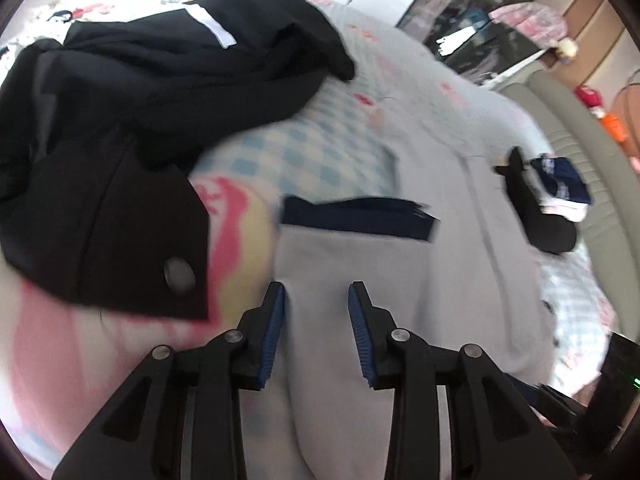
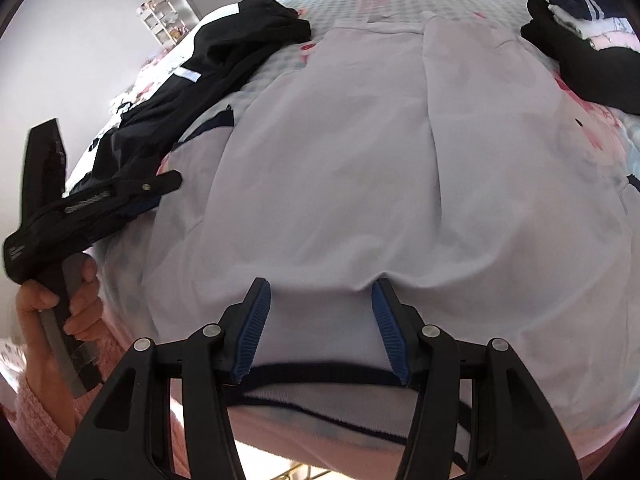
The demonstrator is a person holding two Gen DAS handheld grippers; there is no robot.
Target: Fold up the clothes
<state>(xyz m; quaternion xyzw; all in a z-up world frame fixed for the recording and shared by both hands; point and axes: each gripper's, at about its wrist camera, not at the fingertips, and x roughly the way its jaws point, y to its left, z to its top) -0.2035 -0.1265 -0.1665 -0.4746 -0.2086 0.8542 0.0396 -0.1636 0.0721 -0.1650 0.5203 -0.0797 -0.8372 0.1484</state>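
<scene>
Pale grey fabric is the work item: the pale grey garment (image 2: pixel 360 160) lies spread flat on the chequered bed sheet (image 1: pixel 320 148), reaching from the near edge of the bed towards the far side.

1. Far left, right wrist view. I see a hand (image 2: pixel 60 304) in a pink sleeve (image 2: pixel 36 420) gripping the handle of the left gripper (image 1: pixel 316 292). In its own view, its blue pads stand apart over the garment with grey cloth lying under the gap; neither pad presses on it. A navy cuff (image 1: pixel 356 220) sits just ahead of the fingertips.

2. Left of centre. A black garment (image 1: pixel 140 100) with a white stripe lies crumpled on the sheet beside the grey one. It touches the grey one's left side in the right wrist view.

3. Storage at the back. A white shelf unit (image 2: pixel 160 20) stands against the wall and holds small items that are too small for me to identify. A dark cabinet (image 1: pixel 480 12) shows in the left wrist view; its contents are blurred.

4. Centre, near edge. The right gripper (image 2: pixel 320 284) pinches the garment's near hem. Cloth fills the gap between the blue pads, creases run out from the right pad, and the navy hem band crosses between the fingers lower down.

5. Right. A black item (image 2: pixel 572 60) lies on the sheet, touching a folded navy and white pile (image 2: pixel 588 4). Both are clear of the grey garment.
</scene>
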